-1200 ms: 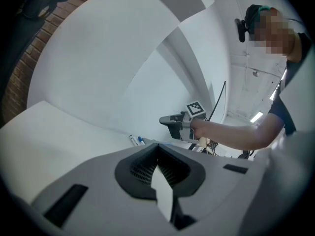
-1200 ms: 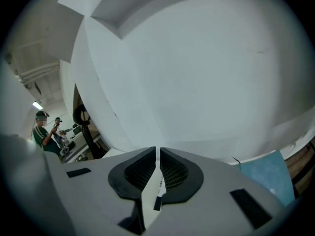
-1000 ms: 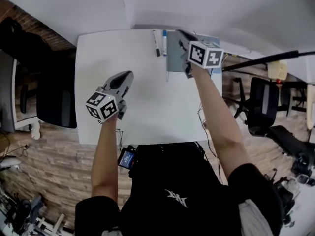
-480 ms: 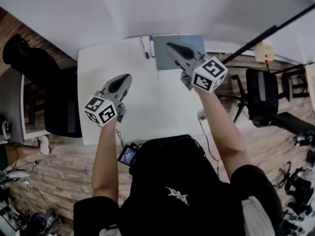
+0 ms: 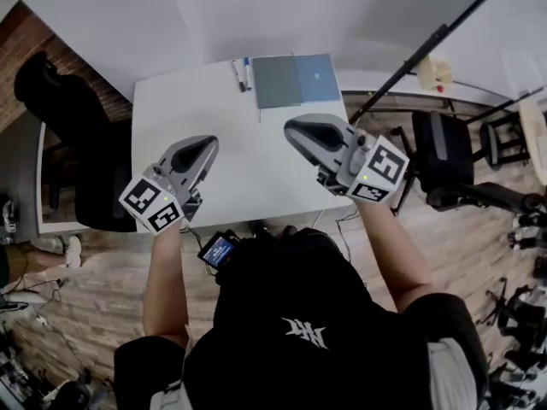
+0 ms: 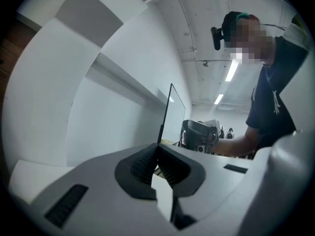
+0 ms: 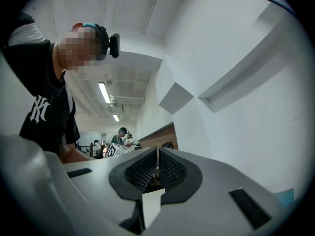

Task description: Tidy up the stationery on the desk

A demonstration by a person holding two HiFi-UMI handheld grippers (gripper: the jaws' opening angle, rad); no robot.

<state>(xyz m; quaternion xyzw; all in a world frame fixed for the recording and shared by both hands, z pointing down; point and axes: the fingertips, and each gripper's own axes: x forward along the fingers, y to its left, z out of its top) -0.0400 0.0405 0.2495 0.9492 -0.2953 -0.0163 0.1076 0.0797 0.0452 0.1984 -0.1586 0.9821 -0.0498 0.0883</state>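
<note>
Left claw (image 6: pixel 158 146) is pinched fully together, ribbed pads (image 6: pixel 142 163) flush, nothing btw them. Right claw (image 7: pixel 157 156) is the same: jaws together w/ only a hairline seam, mesh-textured pads (image 7: pixel 172 171) empty. Both hang in the air over the near half of the white desk (image 5: pixel 248 178), pointing roughly level toward the far wall and touching nothing. They sit side by side w/ a clear gap between.

The stationery is all at the desk's far edge, well apart from both claws. A grey notebook (image 5: pixel 276 81) lies flat right beside a blue notebook (image 5: pixel 317 77), edges meeting. Just left of the grey one, 2 pens lie parallel: a black marker (image 5: pixel 237 75) and a blue pen (image 5: pixel 247 73). A thin stick-like item (image 5: pixel 259 114) sits just in front of the grey notebook's near-left corner; too small to say what it is.

The person holding the claws wears a black tee (image 5: pixel 305 331), w/ a small blue-screened device (image 5: pixel 220 251) at the waist.

Further out, 1 black office chair (image 5: pixel 77 143) stands left of the desk and another black chair (image 5: pixel 440 156) to its right. A black boom pole (image 5: pixel 427 41) slants across above that side. Floor is wood plank (image 5: pixel 94 314).
</note>
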